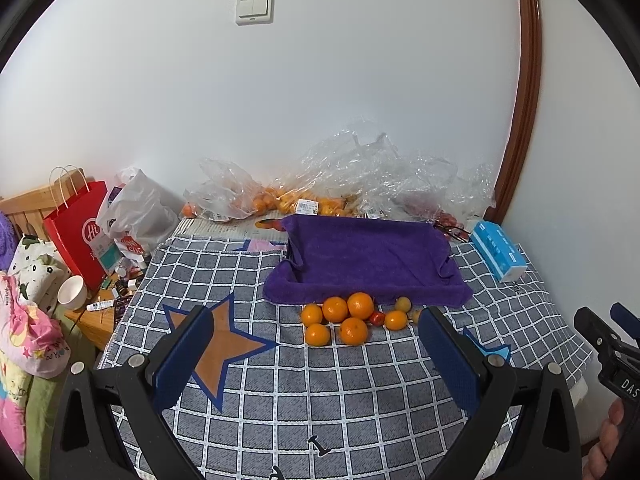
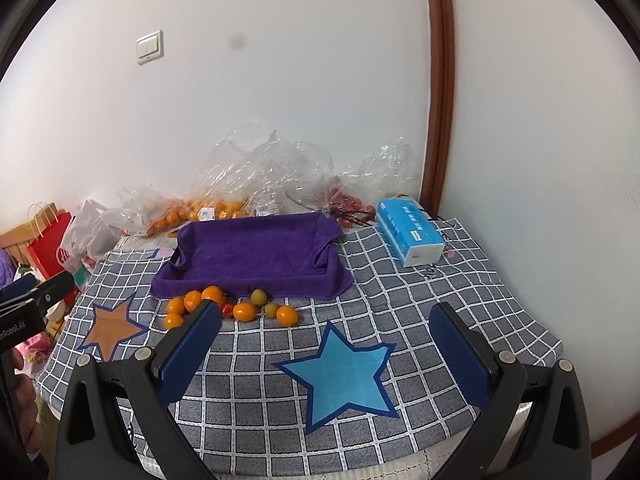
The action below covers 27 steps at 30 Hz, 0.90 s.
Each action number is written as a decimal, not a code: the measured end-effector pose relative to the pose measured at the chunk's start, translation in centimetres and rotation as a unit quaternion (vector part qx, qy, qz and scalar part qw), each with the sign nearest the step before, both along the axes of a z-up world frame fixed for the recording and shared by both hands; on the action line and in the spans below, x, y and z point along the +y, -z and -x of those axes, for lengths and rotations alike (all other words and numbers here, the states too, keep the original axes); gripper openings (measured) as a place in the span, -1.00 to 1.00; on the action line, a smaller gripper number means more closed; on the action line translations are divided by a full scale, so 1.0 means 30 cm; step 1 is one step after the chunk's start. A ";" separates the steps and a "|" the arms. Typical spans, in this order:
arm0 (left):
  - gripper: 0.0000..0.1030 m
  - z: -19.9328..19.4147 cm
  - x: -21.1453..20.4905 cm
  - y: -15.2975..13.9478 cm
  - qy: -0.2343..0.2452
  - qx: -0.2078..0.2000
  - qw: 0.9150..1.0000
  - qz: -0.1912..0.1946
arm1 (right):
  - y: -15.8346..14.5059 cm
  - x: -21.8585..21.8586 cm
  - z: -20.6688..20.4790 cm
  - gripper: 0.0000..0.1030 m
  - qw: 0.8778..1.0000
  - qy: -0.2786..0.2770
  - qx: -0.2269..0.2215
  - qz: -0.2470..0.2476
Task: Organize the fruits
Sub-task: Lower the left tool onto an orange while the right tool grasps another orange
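Nothing sorted yet, by the look of it. The purple-towel-lined tray (image 1: 368, 256) is empty; all loose fruit sits on the checked cloth (image 1: 320, 392) just in front of the tray's near edge.

Count, taking both views together:
- oranges (image 1: 335, 309): 6 for sure. Five clustered off the tray's front-left, one more on the far side of the tomato. A seventh orange fruit shows at the right end of the row in the right wrist view; in the left wrist view that spot is mostly behind a finger.
- small red tomato (image 1: 376, 318): 1, in the middle of the row, touching oranges.
- yellow-green plums (image 2: 259, 297): 2, toward the right end of the row, close to the tray edge.
- tray: 1.

Behind the tray: clear plastic bags (image 1: 360, 176) against the wall holding more oranges and some red fruit, count not readable. Blue tissue pack (image 2: 410, 236) right of the tray.

Left gripper (image 1: 316, 356): spread wide, holding nothing, well short of the fruit, roughly centred on the cluster.
Right gripper (image 2: 326, 352): spread wide, holding nothing, also short of the row; its left finger blocks part of the cluster.

Left to do, as I judge it: every loose piece into the tray, probably grouped by kind.
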<state>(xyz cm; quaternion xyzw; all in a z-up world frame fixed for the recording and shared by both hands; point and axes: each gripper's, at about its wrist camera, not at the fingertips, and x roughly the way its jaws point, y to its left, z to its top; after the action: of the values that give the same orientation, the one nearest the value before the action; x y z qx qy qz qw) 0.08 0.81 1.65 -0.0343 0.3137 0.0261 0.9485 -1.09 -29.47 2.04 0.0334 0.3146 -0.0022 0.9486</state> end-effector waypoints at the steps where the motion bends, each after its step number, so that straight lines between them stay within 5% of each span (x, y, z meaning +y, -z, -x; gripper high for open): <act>1: 1.00 -0.005 0.001 0.001 0.001 0.002 1.000 0.001 | 0.001 0.003 -0.006 0.99 1.000 0.000 0.000 0.001; 11: 1.00 -0.074 -0.015 0.020 0.012 0.023 1.000 -0.007 | 0.025 0.024 -0.085 0.99 1.000 -0.017 0.019 -0.009; 27: 0.99 -0.288 0.019 0.183 0.014 0.067 0.998 -0.013 | 0.241 0.049 -0.309 0.87 0.997 -0.036 0.064 0.005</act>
<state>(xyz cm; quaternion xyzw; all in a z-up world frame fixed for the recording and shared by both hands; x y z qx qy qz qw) 8.71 1.37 -3.84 -0.0161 0.3764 0.0194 0.9261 8.18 -28.00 -5.19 0.0176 0.3758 0.0279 0.9261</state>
